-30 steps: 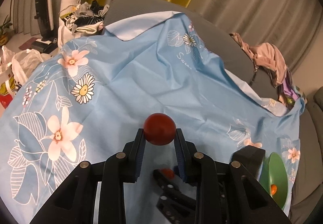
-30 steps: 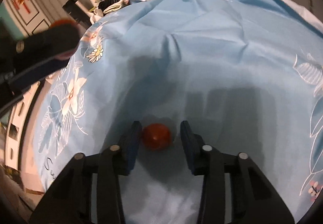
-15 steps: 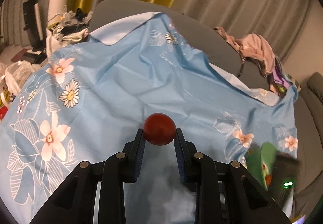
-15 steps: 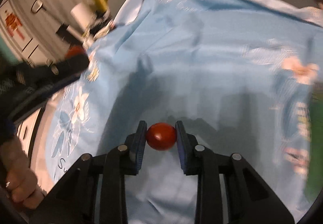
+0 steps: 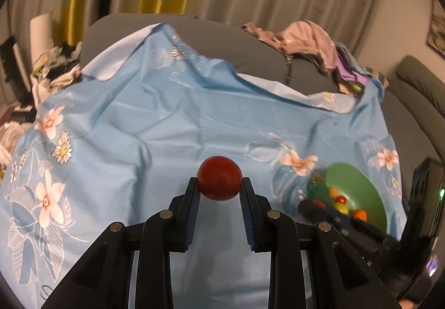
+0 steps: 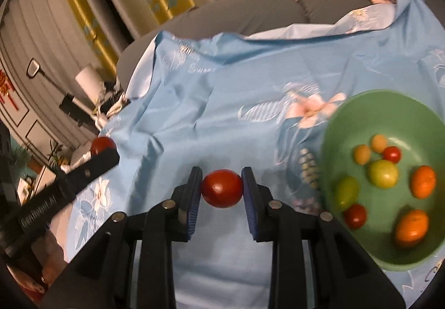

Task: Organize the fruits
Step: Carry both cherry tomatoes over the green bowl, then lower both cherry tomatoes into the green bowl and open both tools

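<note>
Carry step: left tool (image 5: 219, 192) clamped on a red tomato (image 5: 219, 181), right tool (image 6: 222, 189) clamped on another red tomato (image 6: 222, 188), both clear of the blue floral cloth (image 6: 236, 92). Next: swing over the green bowl (image 6: 358, 105) (already holds several fruits), then release low inside the rim.

Two red tomatoes, one (image 5: 219, 182) clamped between each gripper's pads. Green bowl (image 6: 361, 111) at 3 o'clock holds mixed red, orange and yellow-green fruits.
</note>
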The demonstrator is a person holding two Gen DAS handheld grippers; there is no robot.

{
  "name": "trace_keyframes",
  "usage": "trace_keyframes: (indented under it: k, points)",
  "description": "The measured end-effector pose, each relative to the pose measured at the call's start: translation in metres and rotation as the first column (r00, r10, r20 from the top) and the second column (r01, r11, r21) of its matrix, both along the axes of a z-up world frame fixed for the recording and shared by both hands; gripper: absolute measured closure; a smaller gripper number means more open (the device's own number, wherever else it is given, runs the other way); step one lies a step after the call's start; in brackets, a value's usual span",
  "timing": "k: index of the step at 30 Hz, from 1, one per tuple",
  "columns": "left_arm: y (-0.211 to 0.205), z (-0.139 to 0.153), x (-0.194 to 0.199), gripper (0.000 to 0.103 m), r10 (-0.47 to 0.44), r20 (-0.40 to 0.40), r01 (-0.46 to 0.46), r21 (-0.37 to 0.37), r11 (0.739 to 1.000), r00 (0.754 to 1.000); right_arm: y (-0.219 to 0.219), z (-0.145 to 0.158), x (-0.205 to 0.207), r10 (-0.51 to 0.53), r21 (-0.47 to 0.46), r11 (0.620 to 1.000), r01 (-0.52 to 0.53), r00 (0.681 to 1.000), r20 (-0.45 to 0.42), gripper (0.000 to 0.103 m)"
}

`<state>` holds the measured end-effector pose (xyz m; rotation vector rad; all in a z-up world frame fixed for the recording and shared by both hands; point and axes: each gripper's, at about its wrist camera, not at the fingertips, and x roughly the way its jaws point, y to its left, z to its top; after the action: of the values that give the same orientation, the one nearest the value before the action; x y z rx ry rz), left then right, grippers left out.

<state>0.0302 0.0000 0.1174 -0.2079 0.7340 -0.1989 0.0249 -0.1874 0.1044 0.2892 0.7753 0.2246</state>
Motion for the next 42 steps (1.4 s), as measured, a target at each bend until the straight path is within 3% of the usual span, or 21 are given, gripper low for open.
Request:
trace_keyframes:
  k: [9, 15, 29, 42]
  points:
    - [-0.060, 0.009, -0.021, 0.075, -0.112, 0.058, 0.107, 0.076, 0.991, 0.992, -0.054, 0.031, -0.028, -0.140, -0.020, 0.989, 0.143, 0.984, 0.111, 0.073]
    - [-0.108, 0.000, -0.020, 0.075, -0.210, 0.019, 0.207, 0.100, 0.973, 0.977, -0.095, 0.034, -0.040, -0.244, -0.013, 0.969, 0.247, 0.962, 0.122, 0.072]
    - [-0.195, -0.013, -0.006, 0.075, -0.333, -0.021, 0.333, 0.143, 0.932, 0.943, -0.161, 0.013, -0.047, -0.419, 0.005, 0.908, 0.419, 0.907, 0.045, 0.072]
    - [-0.215, -0.023, -0.001, 0.075, -0.369, -0.058, 0.374, 0.147, 0.916, 0.927, -0.174, -0.001, -0.044, -0.449, -0.009, 0.893, 0.449, 0.893, -0.011, 0.072]
